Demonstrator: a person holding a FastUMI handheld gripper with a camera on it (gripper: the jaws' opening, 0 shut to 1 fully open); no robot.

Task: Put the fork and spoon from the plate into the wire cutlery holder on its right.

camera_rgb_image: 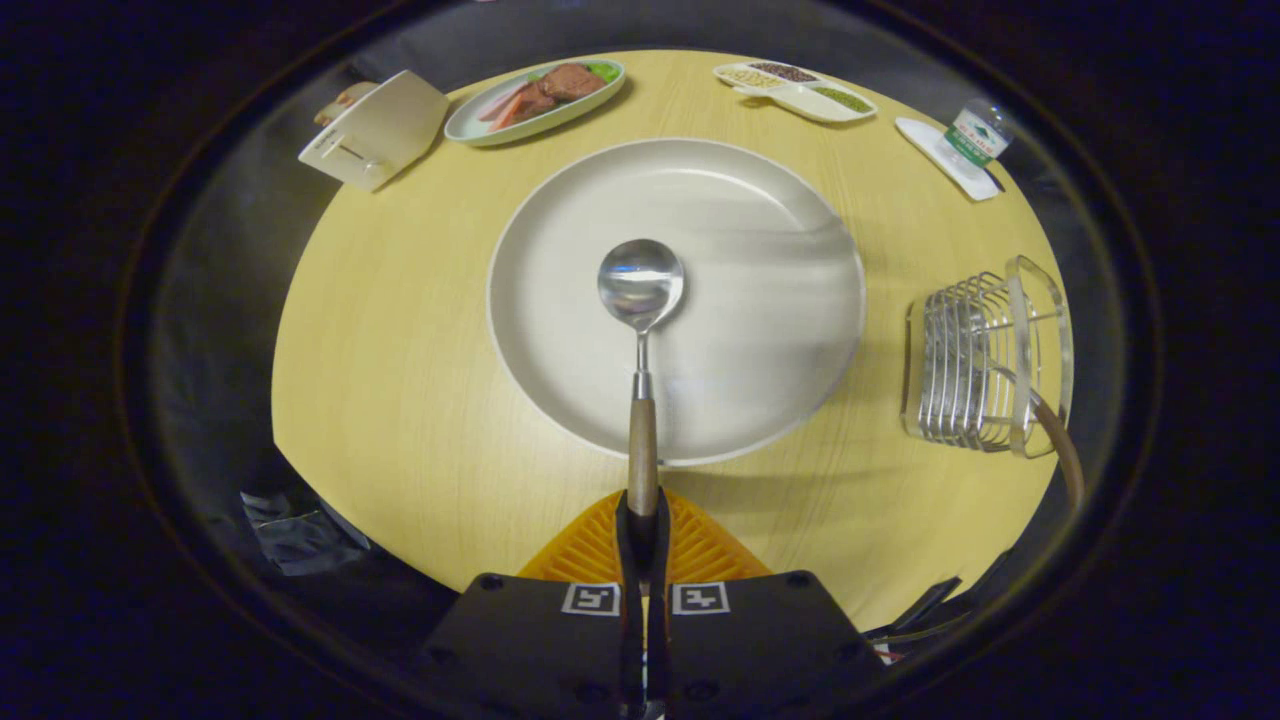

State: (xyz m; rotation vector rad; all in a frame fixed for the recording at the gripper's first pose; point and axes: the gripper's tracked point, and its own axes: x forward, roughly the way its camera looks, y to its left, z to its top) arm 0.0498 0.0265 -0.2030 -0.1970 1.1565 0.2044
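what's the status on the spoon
Gripper shut on spoon handle, bowl out over the plate. Cutlery holder right of plate, a wooden handle already in it. Path to it looks clear.

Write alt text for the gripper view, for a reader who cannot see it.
The gripper is shut on the wooden handle of a spoon, held out over a large white plate on a round wooden table. To the plate's right stands the wire cutlery holder, with another wooden handle leaning from it.
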